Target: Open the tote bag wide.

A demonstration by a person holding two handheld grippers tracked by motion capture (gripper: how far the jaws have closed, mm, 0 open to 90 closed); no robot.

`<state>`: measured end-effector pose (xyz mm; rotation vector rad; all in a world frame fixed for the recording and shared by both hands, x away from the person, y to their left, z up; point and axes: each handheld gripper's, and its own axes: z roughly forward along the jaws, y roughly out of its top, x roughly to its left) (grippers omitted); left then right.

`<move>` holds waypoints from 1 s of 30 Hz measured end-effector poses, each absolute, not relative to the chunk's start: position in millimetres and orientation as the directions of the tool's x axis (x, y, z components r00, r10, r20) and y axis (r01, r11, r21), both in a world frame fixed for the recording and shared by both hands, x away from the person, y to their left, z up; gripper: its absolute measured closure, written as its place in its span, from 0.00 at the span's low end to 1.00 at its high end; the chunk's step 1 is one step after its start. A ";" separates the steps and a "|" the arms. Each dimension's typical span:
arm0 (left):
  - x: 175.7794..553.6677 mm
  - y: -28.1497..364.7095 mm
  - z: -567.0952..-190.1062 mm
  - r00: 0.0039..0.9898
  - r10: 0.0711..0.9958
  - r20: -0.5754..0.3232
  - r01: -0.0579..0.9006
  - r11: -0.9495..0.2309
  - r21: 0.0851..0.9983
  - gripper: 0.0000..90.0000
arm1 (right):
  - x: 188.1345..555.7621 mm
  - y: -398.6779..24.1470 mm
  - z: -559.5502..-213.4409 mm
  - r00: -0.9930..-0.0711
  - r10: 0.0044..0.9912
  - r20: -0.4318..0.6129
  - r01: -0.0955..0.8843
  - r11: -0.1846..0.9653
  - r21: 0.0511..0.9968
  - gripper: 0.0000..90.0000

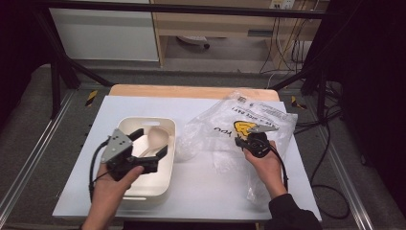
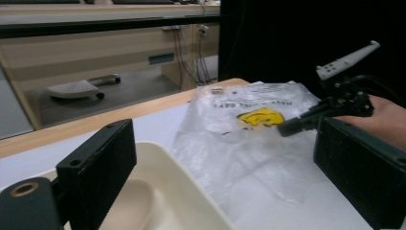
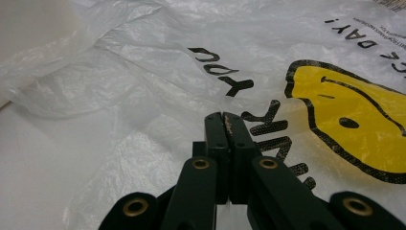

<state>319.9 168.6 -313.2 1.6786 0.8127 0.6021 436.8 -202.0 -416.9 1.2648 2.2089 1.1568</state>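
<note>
At the left of the table (image 1: 201,103), the left gripper (image 1: 152,143) hovers over the cream-coloured bin (image 1: 165,125), its jaws standing wide apart with nothing between them. A pale spoon (image 1: 155,138) lies inside the bin, just under and beyond those jaws. To the right of the bin, touching or nearly touching its side, lies the clear plastic bag (image 1: 215,129) with a yellow smiley print and black lettering, spread crumpled across the white table surface. Further right, the right gripper (image 1: 241,140) has its jaws pressed fully together on a fold of the bag's film near the lettering; in the right gripper view the two jaw tips (image 3: 224,125) meet with thin plastic pinched at them.

The pinch looks slight, so the film may slip out if the hand lifts or pulls quickly. The bag is flimsy and could tear at the pinch point, or only one layer may be caught, which would leave the mouth closed. The bag's left edge sits against the bin, so dragging it could nudge the bin or snag on its rim.

Beyond the table stand a wooden cabinet (image 1: 230,24), hanging cables (image 1: 287,48) and dark frame bars (image 1: 182,8), all well apart from the work. Nothing lies between the open left gripper and the bag
</note>
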 end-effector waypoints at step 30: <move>379.3 -18.7 -440.4 0.730 0.683 -0.037 0.419 -0.403 0.814 0.97 | 434.4 -213.0 -402.7 -0.543 0.831 0.116 0.536 0.237 0.811 1.00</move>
